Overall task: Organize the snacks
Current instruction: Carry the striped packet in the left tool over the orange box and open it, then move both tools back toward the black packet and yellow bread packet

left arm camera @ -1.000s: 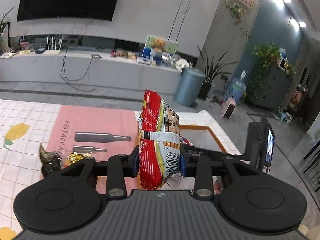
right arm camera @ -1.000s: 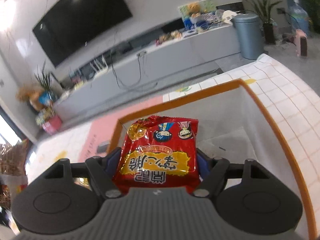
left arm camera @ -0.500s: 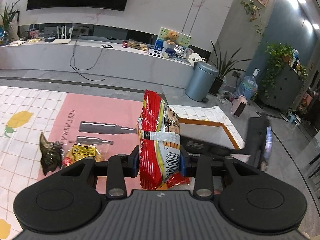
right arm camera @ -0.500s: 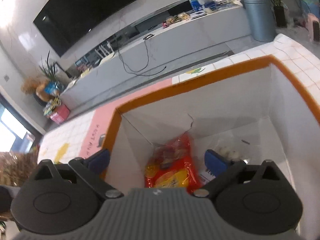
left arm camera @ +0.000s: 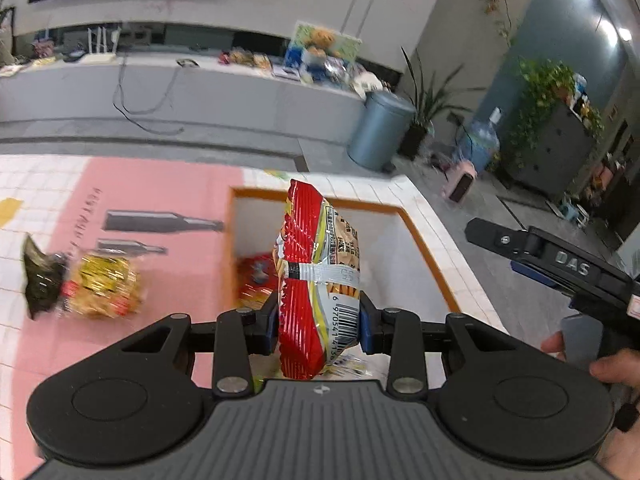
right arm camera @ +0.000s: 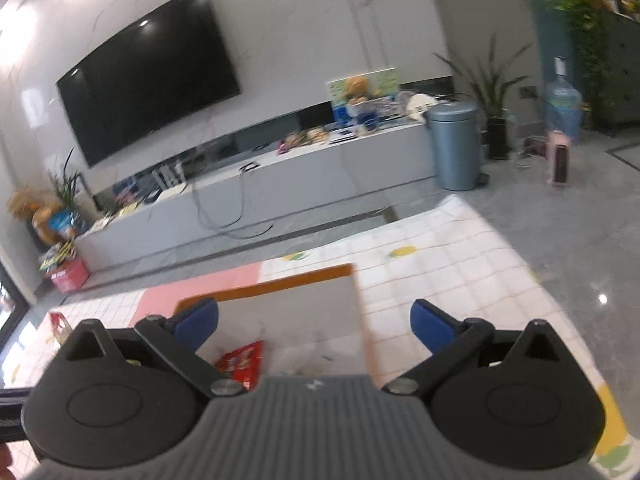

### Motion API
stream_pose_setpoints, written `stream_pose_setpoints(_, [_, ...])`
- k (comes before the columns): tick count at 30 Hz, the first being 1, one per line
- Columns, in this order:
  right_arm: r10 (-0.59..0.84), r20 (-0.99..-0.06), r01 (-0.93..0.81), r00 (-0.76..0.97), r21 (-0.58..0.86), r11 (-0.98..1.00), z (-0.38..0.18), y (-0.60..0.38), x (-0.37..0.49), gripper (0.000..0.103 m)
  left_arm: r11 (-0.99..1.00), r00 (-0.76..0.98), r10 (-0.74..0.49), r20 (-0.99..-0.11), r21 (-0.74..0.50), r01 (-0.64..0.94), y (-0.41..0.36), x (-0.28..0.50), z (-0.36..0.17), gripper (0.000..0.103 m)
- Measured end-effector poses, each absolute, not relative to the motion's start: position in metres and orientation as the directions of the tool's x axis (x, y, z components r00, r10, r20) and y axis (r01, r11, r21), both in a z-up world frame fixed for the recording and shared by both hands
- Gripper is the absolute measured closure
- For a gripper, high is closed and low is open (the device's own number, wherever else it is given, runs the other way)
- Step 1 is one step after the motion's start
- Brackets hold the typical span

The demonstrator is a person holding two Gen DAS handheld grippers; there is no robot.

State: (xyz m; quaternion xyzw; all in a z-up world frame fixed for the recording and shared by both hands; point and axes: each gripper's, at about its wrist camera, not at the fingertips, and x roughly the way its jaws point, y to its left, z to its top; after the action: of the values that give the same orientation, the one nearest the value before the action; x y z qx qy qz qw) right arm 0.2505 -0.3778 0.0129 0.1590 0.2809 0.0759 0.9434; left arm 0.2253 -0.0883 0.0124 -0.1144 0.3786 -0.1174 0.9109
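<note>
- The left gripper (left arm camera: 319, 322) is seen clenched on a red snack packet (left arm camera: 316, 280), which is held upright on its edge, the barcode side turned to the right.
- The packet is held above the near part of an orange-rimmed box (left arm camera: 424, 248), which stands on the table (left arm camera: 40, 168) toward its right edge.
- In the left wrist view a second red packet (left arm camera: 254, 276) is seen lying inside the box against its left wall; the same packet (right arm camera: 242, 362) shows in the right wrist view on the box floor.
- Small light wrappers are also seen in the near part of the box, too blurred to be named.
- The right gripper (right arm camera: 314, 322) is released, its blue pads (right arm camera: 198, 320) spread wide apart with nothing between them, above the near right part of the box (right arm camera: 264, 290).
- The right gripper (left arm camera: 552, 268) is also seen from the left wrist view, beyond the right edge of the table and apart from the box.
- A yellow snack bag (left arm camera: 106, 286) and a dark packet (left arm camera: 40, 280) just beside it are seen lying on the pink mat (left arm camera: 160, 184), left of the box.
- A checked cloth (right arm camera: 432, 264) is seen covering the table around the mat.
</note>
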Motion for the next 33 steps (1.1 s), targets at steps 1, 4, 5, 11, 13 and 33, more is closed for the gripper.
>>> stream_pose_setpoints(1, [0.223,-0.506,-0.040,0.833,0.347,0.937,0.012,-0.385,0.248,0.003,0.945,0.679,-0.306,-0.667,-0.298,0.134,-0.095,0.227,0.010,0.062])
stream_pose_setpoints(4, [0.184,-0.524,0.031,0.832,0.375,0.927,0.005,-0.404,0.248,0.003,0.942,0.649,-0.326,-0.687,-0.298,0.156,-0.120,0.238,0.003,0.062])
stream_pose_setpoints(5, [0.171,-0.533,0.058,0.829,0.385,0.921,0.002,-0.408,0.250,0.003,0.938,0.642,-0.337,-0.689,-0.308,0.161,-0.126,0.243,0.000,0.062])
stream_pose_setpoints(11, [0.112,-0.574,0.170,0.811,0.414,0.894,-0.010,-0.424,0.257,0.003,0.929,0.592,-0.365,-0.719,-0.325,0.178,-0.162,0.279,-0.022,0.062])
stream_pose_setpoints(13, [0.106,-0.580,0.180,0.808,0.415,0.892,-0.011,-0.425,0.260,0.003,0.931,0.572,-0.361,-0.737,-0.320,0.176,-0.169,0.289,-0.029,0.062])
stream_pose_setpoints(33, [0.102,-0.630,0.173,0.770,0.360,0.917,-0.022,-0.412,0.274,0.003,0.938,0.594,-0.334,-0.732,-0.317,0.138,-0.157,0.291,-0.024,0.038])
